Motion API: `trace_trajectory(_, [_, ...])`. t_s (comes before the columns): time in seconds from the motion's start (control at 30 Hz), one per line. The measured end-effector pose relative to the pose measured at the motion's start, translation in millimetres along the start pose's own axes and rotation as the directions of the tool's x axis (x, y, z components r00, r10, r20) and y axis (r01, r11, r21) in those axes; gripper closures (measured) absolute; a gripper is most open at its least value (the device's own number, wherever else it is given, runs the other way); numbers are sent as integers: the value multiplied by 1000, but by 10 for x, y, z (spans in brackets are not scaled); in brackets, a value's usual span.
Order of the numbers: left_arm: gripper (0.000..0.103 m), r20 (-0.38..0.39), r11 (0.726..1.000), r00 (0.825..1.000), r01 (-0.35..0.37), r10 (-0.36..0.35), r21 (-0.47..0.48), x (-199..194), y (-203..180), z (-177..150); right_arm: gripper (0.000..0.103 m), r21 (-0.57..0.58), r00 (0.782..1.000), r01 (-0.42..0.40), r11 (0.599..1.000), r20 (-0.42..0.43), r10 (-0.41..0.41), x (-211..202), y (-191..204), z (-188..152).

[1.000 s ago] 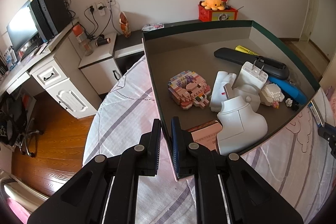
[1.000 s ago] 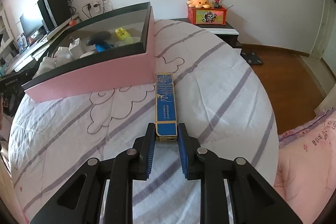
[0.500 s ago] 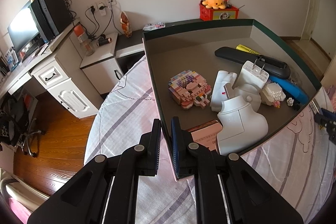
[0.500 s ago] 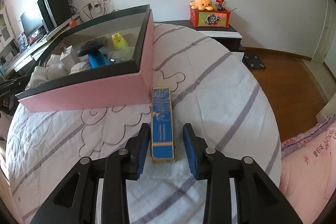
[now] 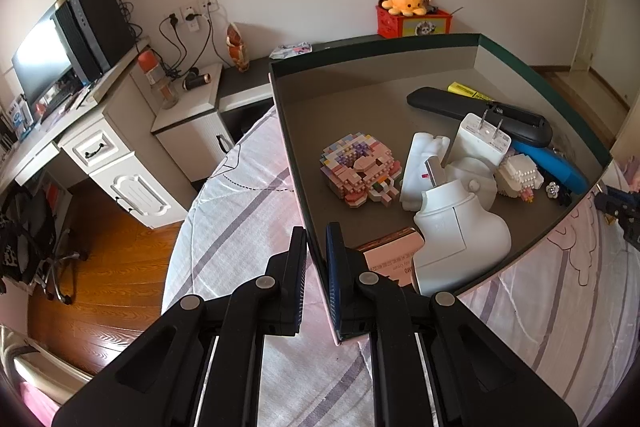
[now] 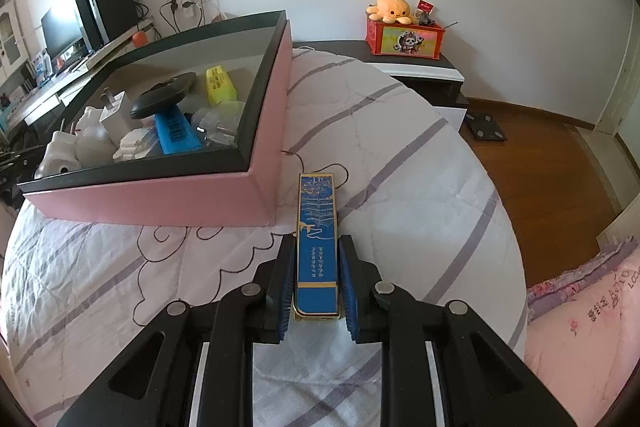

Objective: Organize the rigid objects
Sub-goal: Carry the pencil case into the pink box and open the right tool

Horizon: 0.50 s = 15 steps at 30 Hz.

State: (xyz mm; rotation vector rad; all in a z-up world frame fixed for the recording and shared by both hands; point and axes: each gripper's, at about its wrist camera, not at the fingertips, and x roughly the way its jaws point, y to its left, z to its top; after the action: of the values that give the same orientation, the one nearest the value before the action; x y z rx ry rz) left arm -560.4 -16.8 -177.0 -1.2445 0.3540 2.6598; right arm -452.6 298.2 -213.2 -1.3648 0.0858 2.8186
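Pink box (image 6: pixel 160 197) corner (full) just beside blue case (image 6: pixel 316 247).

A pink box (image 6: pixel 160 197) with dark rim, a blue-and-gold patterned case (image 6: pixel 316 243), purple-striped white quilt (image 6: pixel 400 187), perhaps faintly pink.

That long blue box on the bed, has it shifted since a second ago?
No. The blue box lies at the same spot beside the pink tray's corner; only the right tongs slid forward along it.
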Motion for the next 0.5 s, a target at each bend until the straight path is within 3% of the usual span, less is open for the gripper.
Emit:
trace_trajectory(0.27, [95,-1,1000,1000,-3,3,7,8,-14,3,82,-22,1000,-4,1000,-9,3,2,-21,32])
trace_trajectory(0.5, [95,0,1000,1000,-3,3,7,12,-28,2,82,-37,999,-14,999,45,16,-276,-70,128])
